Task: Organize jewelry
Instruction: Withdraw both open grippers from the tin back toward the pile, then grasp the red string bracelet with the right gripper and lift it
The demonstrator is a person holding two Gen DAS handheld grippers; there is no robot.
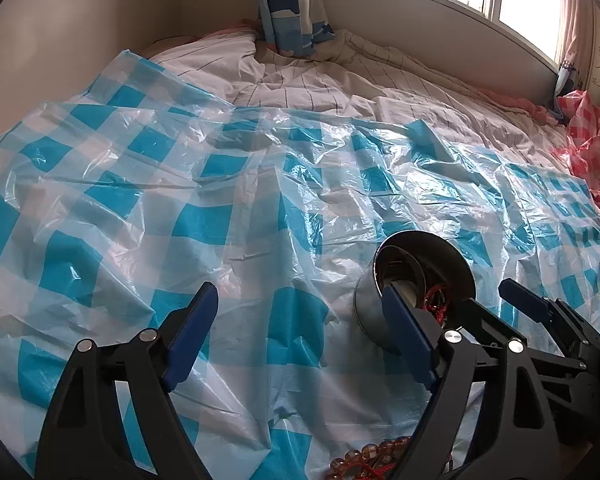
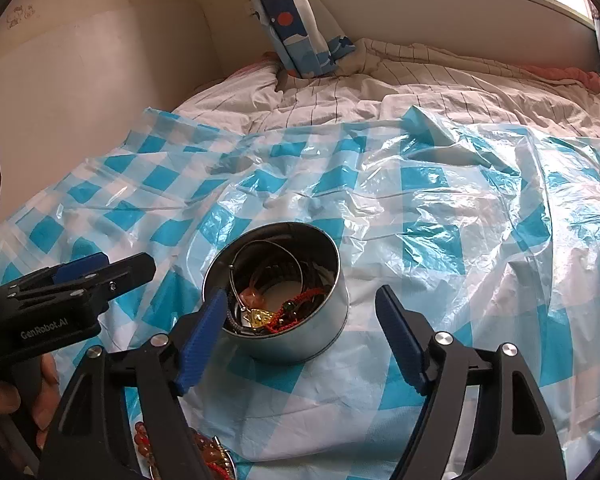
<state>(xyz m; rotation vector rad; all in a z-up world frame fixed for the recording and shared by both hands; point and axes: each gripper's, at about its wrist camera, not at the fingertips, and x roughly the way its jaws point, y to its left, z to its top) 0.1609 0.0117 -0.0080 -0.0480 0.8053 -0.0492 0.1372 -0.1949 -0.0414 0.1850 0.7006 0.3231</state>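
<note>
Jewelry (image 2: 276,312) tangled inside tin (image 2: 332,320); beads (image 1: 376,454) cut off below.

- round metal tin (image 2: 284,320): upright, lid off, frame centre, full of tangled jewelry — wire bangle (image 2: 260,264), red cord bracelet (image 2: 300,300), gold charm (image 2: 260,317)
- amber bead bracelet (image 1: 376,454): 6 o'clock, partly hidden

Your tin (image 2: 278,292) sits on the plastic sheet (image 2: 440,216); jewelry (image 2: 276,308) inside it, beads (image 2: 210,450) before it, pillow (image 2: 296,20) far behind it.
</note>
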